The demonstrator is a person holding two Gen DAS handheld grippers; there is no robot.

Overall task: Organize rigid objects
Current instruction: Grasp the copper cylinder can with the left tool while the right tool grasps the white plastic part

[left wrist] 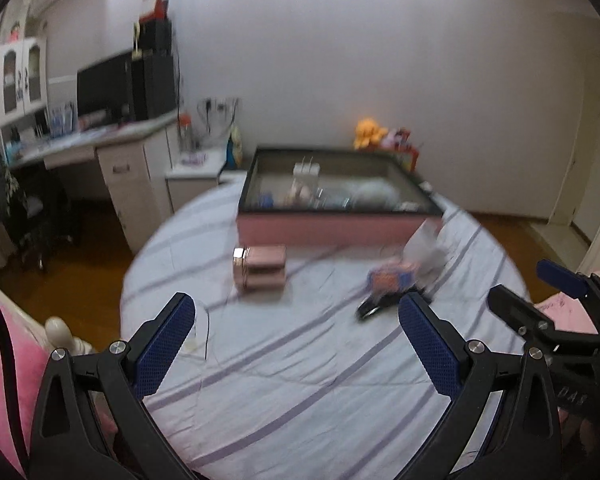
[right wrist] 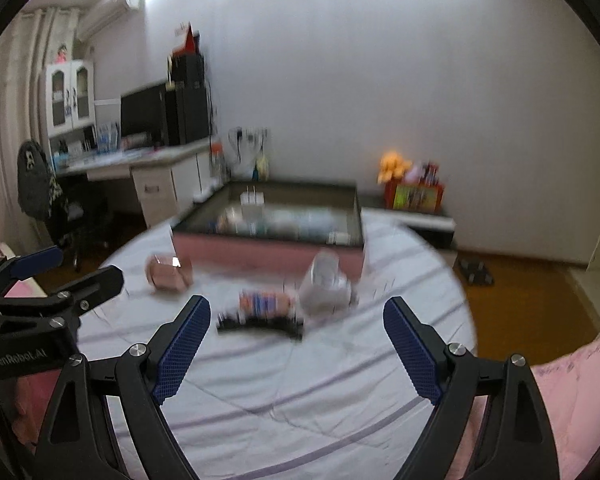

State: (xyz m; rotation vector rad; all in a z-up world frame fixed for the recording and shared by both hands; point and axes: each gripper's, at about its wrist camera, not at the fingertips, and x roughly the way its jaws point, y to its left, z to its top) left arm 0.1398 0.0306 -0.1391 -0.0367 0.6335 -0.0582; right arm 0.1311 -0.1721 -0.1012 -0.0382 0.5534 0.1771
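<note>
At the left of the left wrist view we see the desk (left wrist: 80, 140) with its dark monitor (left wrist: 104, 84), well away from the work. Low in the frame our left gripper (left wrist: 296, 312) hangs over the striped bedsheet (left wrist: 300, 380), jaws spread wide with nothing between them.

Just left of centre lies a pink jar (left wrist: 260, 274) on its side, metallic cap pointing left. Above centre stands the pink storage box (left wrist: 336, 204) with a dark rim; several pale items already sit inside, too blurred to name.

Right of centre, an orange-and-blue item (left wrist: 392, 276) rests on the sheet with a dark object (left wrist: 380, 304) just beside it and a clear crumpled wrapper or container (left wrist: 424, 248) near the box's lower right corner. At the far right edge the right gripper (left wrist: 536, 288) appears from the side.

In the right wrist view the right gripper (right wrist: 296, 312) is likewise released and empty, aimed at the dark object (right wrist: 260, 322) and the orange-and-blue item (right wrist: 264, 302), with the jar (right wrist: 168, 272) at centre left and the clear piece (right wrist: 326, 284) right of centre.

We judge the job partly done: some things are in the box, at least four remain on the bed, and neither gripper has closed on anything yet. The dark object looks nearest for the right gripper, the jar for the left.
</note>
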